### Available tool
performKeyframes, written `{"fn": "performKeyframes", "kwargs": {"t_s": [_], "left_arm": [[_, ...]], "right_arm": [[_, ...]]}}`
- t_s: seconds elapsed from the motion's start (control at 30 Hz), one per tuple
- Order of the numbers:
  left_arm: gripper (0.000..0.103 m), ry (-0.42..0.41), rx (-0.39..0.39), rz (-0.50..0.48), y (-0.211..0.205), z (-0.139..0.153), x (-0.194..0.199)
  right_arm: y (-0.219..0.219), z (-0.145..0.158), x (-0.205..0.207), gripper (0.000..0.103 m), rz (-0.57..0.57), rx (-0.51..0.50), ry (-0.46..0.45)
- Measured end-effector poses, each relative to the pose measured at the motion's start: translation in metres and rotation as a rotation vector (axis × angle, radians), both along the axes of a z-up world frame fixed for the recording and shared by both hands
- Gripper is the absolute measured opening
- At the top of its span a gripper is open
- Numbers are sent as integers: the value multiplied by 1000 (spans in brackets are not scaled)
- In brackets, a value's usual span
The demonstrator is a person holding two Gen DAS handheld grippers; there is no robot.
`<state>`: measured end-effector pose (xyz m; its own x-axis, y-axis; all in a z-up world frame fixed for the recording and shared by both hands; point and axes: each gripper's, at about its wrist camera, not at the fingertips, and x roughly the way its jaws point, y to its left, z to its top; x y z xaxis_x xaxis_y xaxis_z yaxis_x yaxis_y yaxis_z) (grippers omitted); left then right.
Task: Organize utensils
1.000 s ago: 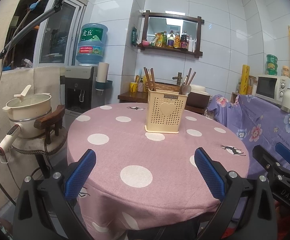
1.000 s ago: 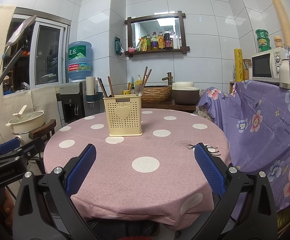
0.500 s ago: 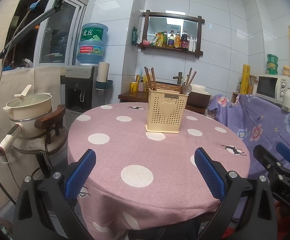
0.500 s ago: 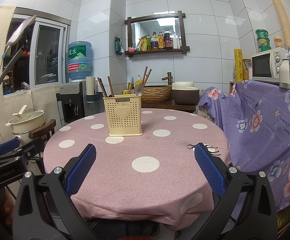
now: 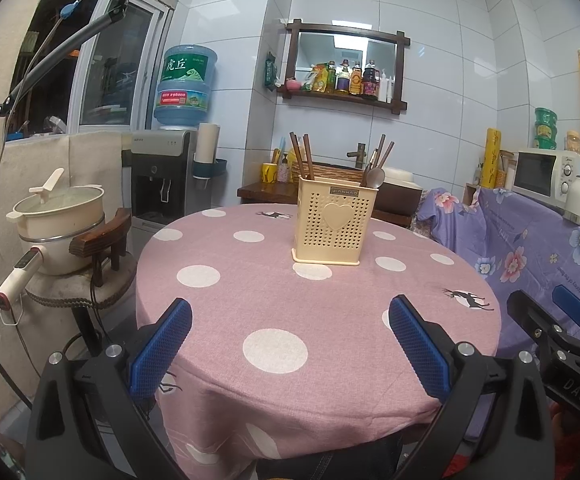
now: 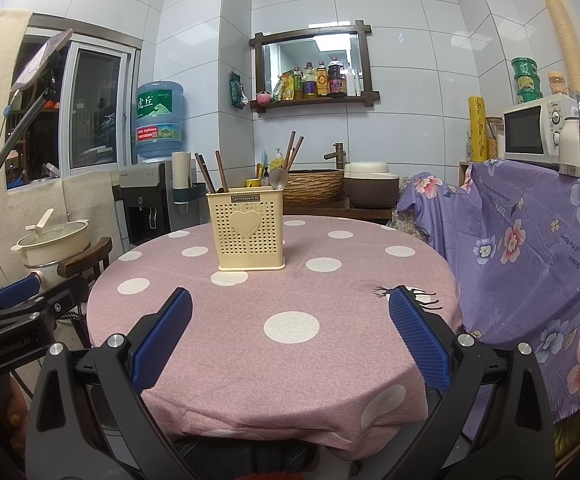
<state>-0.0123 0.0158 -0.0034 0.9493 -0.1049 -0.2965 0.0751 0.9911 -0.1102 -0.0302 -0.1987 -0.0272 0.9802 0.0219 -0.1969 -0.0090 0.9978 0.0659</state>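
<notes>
A cream perforated utensil holder (image 5: 334,220) (image 6: 249,232) with a heart on its front stands upright near the middle of the round table (image 5: 273,300) (image 6: 330,296) with its pink polka-dot cloth. Dark wooden chopsticks (image 5: 305,156) (image 6: 221,172) stick out of its left part; more chopsticks and a metal spoon (image 5: 376,178) (image 6: 279,178) lean out of its right part. My left gripper (image 5: 290,320) is open at the table's near edge, nothing between its blue pads. My right gripper (image 6: 290,316) is open too, empty, well short of the holder. Each gripper shows at the side of the other's view.
A stool with a cream pot (image 5: 63,220) stands left of the table, a water dispenser (image 5: 167,176) behind it. A purple flowered cloth (image 6: 530,248) covers furniture at the right, with a microwave (image 6: 530,132) on top. A sink counter (image 6: 330,196) lies behind the table.
</notes>
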Motion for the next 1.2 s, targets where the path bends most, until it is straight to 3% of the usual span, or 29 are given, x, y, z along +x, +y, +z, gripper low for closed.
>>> {"fn": "performKeyframes", "kwargs": {"t_s": [0.93, 1.2], "left_arm": [[98, -6, -15, 0, 6, -2, -2], [98, -14, 12, 22, 9, -5, -8]], "right_arm": [[0, 0, 0, 97, 0, -1, 1], [0, -1, -1, 97, -1, 0, 1]]}}
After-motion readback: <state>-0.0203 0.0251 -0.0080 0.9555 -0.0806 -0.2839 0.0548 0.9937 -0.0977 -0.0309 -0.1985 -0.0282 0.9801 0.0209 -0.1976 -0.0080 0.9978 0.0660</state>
